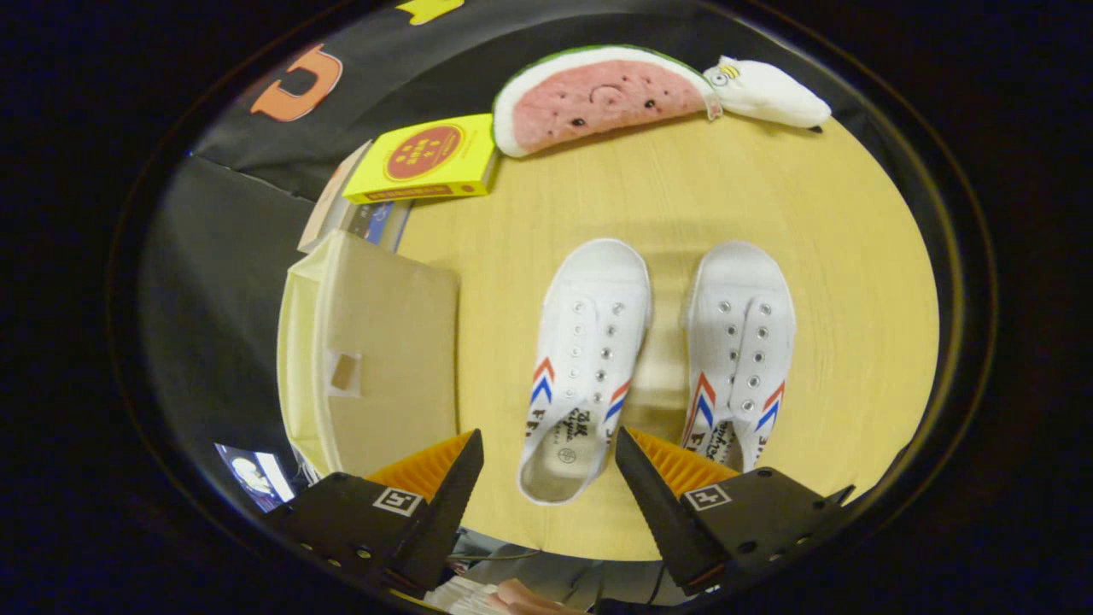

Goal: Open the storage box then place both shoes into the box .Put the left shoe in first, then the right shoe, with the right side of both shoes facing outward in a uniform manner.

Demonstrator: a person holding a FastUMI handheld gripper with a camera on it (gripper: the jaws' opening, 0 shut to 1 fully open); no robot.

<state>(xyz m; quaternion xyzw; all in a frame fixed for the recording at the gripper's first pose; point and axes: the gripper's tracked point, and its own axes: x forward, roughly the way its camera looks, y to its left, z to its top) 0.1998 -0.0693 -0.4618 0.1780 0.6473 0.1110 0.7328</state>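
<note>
The hand-held gripper (549, 474) hangs above the round pale wooden table (845, 282) with its 2 fingers spread wide and nothing held between them. The heel opening of the left white canvas shoe (586, 359) lies in the gap between the fingertips, touching neither. This shoe has red and blue chevron stripes on its sides and metal eyelets without laces, and its toe points toward 12 o'clock, tilted slightly toward 1 o'clock. Just beside it, at 3 o'clock from it, lies the right white canvas shoe (736, 350) with matching stripes; its heel is partly covered by the right finger (657, 504). A narrow strip of table separates the 2 shoes.

At 9 o'clock from the left shoe, beyond the left finger (448, 495), sits the tan cardboard storage box (384, 350). Its flat lid is down, with a small square of tape near its left edge, and a cream wall runs along its far side.

Farther out, at 11 o'clock from the shoes, a flat yellow box with a red oval label (427, 160) rests on a stack of books (363, 218). At 12 o'clock, against the black cloth wall, lies a plush watermelon slice (598, 98), and touching its right tip is a small white plush toy (768, 90).
</note>
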